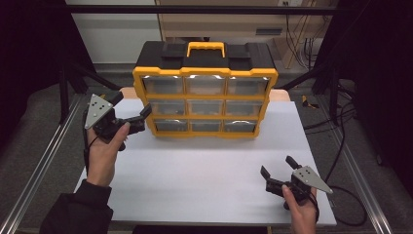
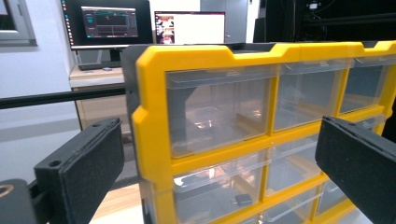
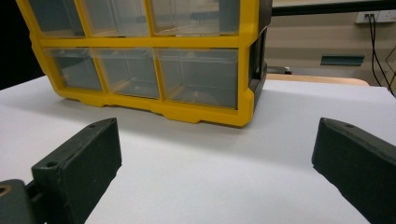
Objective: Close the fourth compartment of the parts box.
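Organizer mid-table — monitors behind.

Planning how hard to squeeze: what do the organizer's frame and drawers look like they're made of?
The organizer frame looks like moulded yellow plastic, smooth with a slight sheen. The drawers seem to be thin clear plastic: see-through, with glare on their fronts. Both likely rigid, though that is only a guess.

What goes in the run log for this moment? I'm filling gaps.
left gripper: open, at organizer left edge | right gripper: open, over table | drawers: shut
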Demonstrator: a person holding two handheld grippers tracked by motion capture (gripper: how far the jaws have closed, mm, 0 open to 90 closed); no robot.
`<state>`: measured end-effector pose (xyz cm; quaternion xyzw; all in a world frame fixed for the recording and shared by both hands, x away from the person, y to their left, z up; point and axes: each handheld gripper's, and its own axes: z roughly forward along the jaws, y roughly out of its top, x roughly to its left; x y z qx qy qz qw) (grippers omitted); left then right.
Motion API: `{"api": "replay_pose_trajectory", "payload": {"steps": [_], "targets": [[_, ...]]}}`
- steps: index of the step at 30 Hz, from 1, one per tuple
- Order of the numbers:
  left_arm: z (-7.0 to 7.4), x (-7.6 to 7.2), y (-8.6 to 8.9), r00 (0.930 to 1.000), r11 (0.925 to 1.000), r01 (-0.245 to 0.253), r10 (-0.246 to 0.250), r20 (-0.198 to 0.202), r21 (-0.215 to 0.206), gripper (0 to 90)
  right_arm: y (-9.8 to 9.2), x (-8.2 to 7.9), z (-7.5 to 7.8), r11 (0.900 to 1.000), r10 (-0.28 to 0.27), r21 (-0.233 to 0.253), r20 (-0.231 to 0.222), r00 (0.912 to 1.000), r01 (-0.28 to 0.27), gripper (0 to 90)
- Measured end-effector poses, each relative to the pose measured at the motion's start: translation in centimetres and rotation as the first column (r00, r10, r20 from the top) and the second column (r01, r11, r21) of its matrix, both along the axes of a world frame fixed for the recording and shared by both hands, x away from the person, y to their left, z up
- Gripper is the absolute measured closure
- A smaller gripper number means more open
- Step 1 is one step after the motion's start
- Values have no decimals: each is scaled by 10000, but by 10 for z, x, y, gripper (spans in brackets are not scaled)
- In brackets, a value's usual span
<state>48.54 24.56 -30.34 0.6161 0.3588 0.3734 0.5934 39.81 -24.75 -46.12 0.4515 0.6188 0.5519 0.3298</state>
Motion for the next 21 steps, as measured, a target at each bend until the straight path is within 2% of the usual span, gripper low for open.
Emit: {"api": "replay_pose_trajectory", "payload": {"steps": [7,21], "targets": [[-2,-2,12,10000,9999,15,-15,-38,-149,3,0,1,0,10000,4,-57,10,10000,-4,18],[-4,-7,27,9999,9998,143,-143,2,-163,1,1,1,0,10000,-49,-65,-43,10000,49,18]]}}
